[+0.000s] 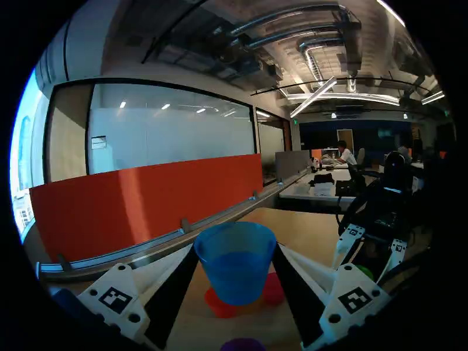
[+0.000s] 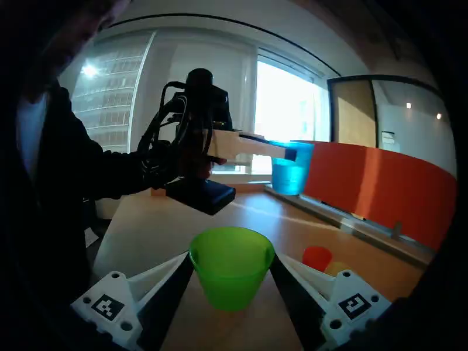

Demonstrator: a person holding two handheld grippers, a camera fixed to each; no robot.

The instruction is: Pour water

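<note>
My left gripper is shut on a blue translucent cup that is upright, holds water and hangs above the wooden table. Just under it, red cups sit on the table. My right gripper is shut on a green cup, also upright; I cannot see inside it. In the right gripper view, the left gripper holds the blue cup higher up and farther off, beyond the green one. In the left gripper view, the right gripper stands off to the right.
An orange partition with a metal rail runs along the table's far edge. A red cup and a yellow cup stand on the table to the right of the green one. A purple object lies at the bottom edge. A person's dark sleeve reaches in from the left.
</note>
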